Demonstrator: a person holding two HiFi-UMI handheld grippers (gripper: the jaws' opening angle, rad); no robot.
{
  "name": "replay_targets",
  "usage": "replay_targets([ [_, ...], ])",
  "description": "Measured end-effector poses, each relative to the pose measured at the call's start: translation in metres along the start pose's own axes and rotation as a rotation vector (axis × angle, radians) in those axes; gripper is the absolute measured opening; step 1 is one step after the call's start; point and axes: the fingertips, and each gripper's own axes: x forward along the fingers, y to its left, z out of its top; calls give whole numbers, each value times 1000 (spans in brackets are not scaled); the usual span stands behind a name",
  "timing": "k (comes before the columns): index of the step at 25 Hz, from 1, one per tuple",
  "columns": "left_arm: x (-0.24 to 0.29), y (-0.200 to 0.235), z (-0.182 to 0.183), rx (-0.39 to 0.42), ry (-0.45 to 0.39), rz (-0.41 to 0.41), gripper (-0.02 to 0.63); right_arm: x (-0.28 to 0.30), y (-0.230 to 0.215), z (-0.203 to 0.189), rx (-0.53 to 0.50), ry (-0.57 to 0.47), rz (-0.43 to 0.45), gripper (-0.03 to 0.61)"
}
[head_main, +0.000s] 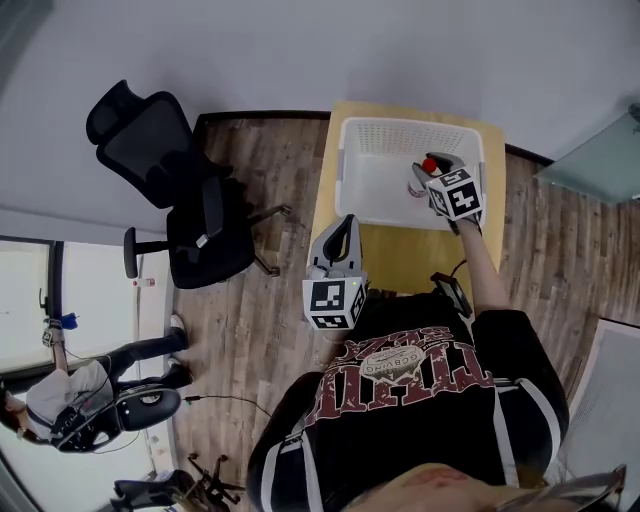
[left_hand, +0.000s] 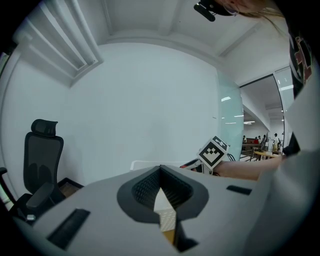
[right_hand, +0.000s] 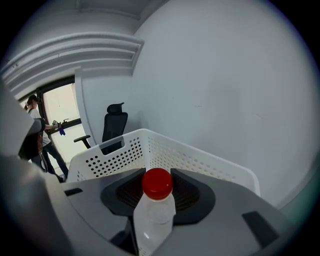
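My right gripper (head_main: 426, 174) is shut on a clear plastic bottle (right_hand: 154, 220) with a red cap (head_main: 429, 164). It holds the bottle upright over the right half of a white perforated basket (head_main: 400, 125). In the right gripper view the red cap (right_hand: 157, 183) stands between the jaws, with the basket's wall (right_hand: 190, 152) behind it. My left gripper (head_main: 346, 224) hovers at the table's left front edge, short of the basket. Its jaws meet at the tips and hold nothing. In the left gripper view the left gripper (left_hand: 160, 171) points towards the basket's rim (left_hand: 144, 163) and the right gripper's marker cube (left_hand: 215, 152).
The basket stands at the far end of a light wooden table (head_main: 400, 255) against a white wall. A black office chair (head_main: 190, 200) stands on the wood floor to the left. A small dark device (head_main: 451, 291) lies at the table's near edge. A person (head_main: 90, 380) sits at the far left.
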Motion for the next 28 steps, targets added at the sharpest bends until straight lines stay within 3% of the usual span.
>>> replay_targets([
  [15,7,-19,0,23,2,-80,26,-42,8,19,-8,-77,-24,166],
  [28,23,-57,4,42,7,-196,26,-113,-1,47,16,-220,-87,164],
])
